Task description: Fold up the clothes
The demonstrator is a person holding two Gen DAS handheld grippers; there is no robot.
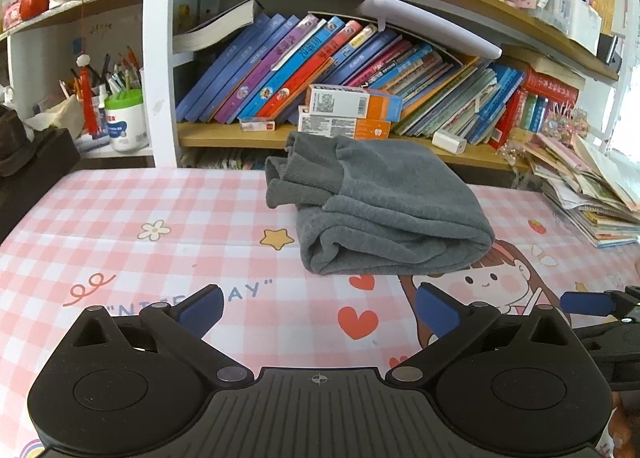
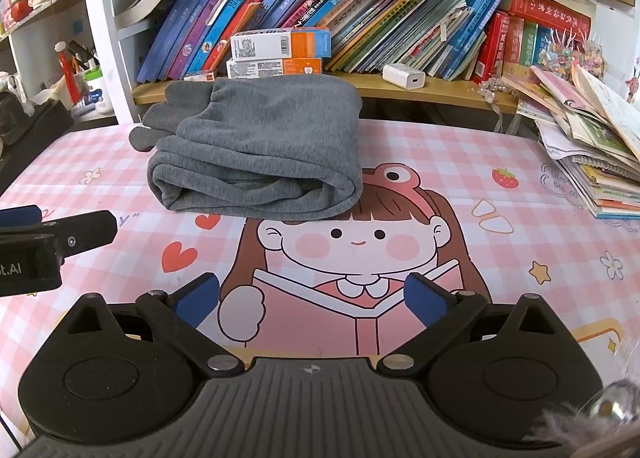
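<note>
Item 1, nearest you: left gripper [image 1: 318, 310], jaws spread wide and holding nothing, hovering over the pink checked tablecloth [image 1: 120, 218] toward its near edge. You keep it back from the cloth, which fits a fold already made, not one in hand.

Item 2: right gripper [image 2: 312, 298], jaws likewise wide apart and bare, over the printed cartoon girl [image 2: 352, 238] near the middle of the tablecloth. The two tools sit side by side; each shows only as a sliver at the margin of the other's view, so their exact spacing is hard to judge.

Item 3, the task's thing: grey garment [image 2: 260, 154], folded into a thick bundle, lying toward the far edge of the tablecloth, just beyond the girl's hair. Its rolled fold faces you; ribbed cuffs [image 1: 280, 182] stick out at its far left corner. It looks like trousers or a sweatshirt, though the bundle hides which. Inner layers and the underside are out of sight, so you cannot check from here whether the fold is even.

Item 4, farthest: bookshelf [image 1: 224, 138] behind the far edge, with leaning books [image 1: 280, 66], two orange-and-white boxes [image 1: 352, 110] and a white charger [image 2: 404, 76]. A loose paper pile [image 2: 592, 146] crowds the far right corner, partly cut off.
</note>
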